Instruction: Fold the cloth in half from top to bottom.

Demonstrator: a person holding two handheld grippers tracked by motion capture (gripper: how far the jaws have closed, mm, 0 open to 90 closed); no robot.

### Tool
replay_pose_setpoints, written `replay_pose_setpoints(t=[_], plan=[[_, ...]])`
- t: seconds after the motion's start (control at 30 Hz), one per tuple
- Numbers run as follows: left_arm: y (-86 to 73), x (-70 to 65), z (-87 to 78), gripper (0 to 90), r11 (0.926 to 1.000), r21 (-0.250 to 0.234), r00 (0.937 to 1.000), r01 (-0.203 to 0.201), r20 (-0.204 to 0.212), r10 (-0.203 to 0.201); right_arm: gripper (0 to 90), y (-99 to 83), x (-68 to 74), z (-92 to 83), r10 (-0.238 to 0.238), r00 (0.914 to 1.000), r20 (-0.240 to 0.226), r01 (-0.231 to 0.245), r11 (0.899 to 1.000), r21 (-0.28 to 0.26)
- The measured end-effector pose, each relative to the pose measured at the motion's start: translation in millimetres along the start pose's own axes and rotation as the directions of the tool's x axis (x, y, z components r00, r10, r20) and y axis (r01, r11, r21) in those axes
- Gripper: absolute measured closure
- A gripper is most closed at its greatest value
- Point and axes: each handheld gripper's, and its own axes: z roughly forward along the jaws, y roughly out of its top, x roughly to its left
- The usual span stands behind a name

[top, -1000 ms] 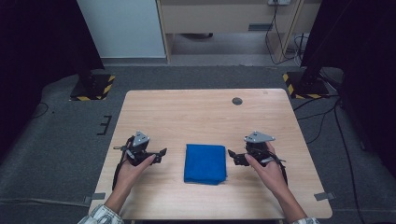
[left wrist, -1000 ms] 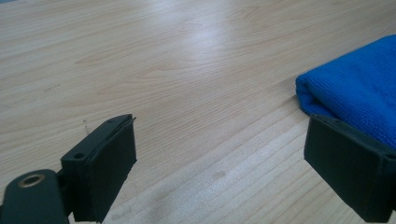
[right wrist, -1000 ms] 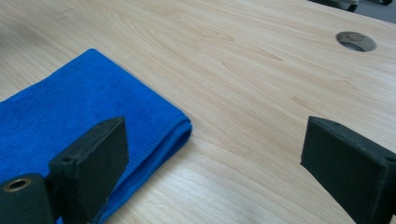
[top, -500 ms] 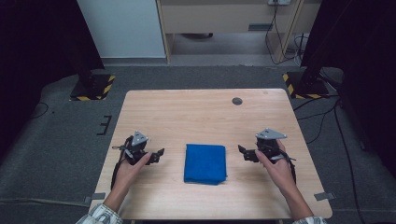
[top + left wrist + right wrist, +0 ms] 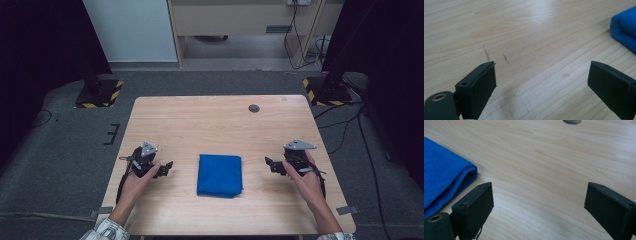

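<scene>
A folded blue cloth (image 5: 219,175) lies flat on the worktop (image 5: 210,120), midway between the left gripper (image 5: 166,167) and right gripper (image 5: 270,164). Both sit clear of it with jaws wide open and empty, probably poised to take opposite edges.

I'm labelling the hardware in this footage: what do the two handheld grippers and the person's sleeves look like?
Both the left gripper and the right gripper are black, each topped by a grey three-cornered plate, with a black cable trailing back along the forearm. Their jaws are flat, black rectangular blocks with small screw holes. Light checked cuffs show at the wrists.
</scene>
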Motion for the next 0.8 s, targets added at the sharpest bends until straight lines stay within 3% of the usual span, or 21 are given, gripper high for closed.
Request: replay_pose_setpoints(t=[0.23, 0.33, 0.53, 0.63, 0.73, 0.8], plan=[[-2.1, -0.4, 3.8, 7.8, 0.9992, 0.039, 0.9999, -0.010, -0.003, 0.010, 10.9, -16.1, -5.5, 9.2, 0.000, 0.9991, -0.041, 0.005, 0.994, 0.113], [-2.5, 0.4, 5.2, 7.9, 0.9990, 0.045, 0.9998, -0.010, -0.014, 0.011, 10.6, -20.0, -13.4, 12.7, 0.006, 0.9997, -0.024, -0.002, 0.990, 0.144], [-2.5, 7.6, 9.8, 8.0, 0.9992, 0.031, 0.9982, 0.026, -0.055, -0.024, 10.5, -22.4, -42.1, 10.5, 0.074, 0.9945, 0.075, -0.080, 0.993, 0.086], [-3.2, 11.9, 13.4, 8.0, 0.9983, 0.031, 0.9966, 0.049, -0.068, -0.047, 10.2, -24.2, -57.9, 9.0, 0.106, 0.9835, 0.146, -0.116, 0.991, 0.060], [-4.4, 14.8, 16.6, 7.9, 0.9977, 0.037, 0.9953, 0.057, -0.080, -0.054, 9.8, -28.6, -72.0, 8.2, 0.154, 0.9713, 0.181, -0.163, 0.986, 0.040], [-5.8, 16.1, 19.5, 7.9, 0.9969, 0.048, 0.9958, 0.062, -0.071, -0.059, 9.6, -31.9, -77.6, 9.0, 0.188, 0.9656, 0.179, -0.198, 0.980, 0.037]])
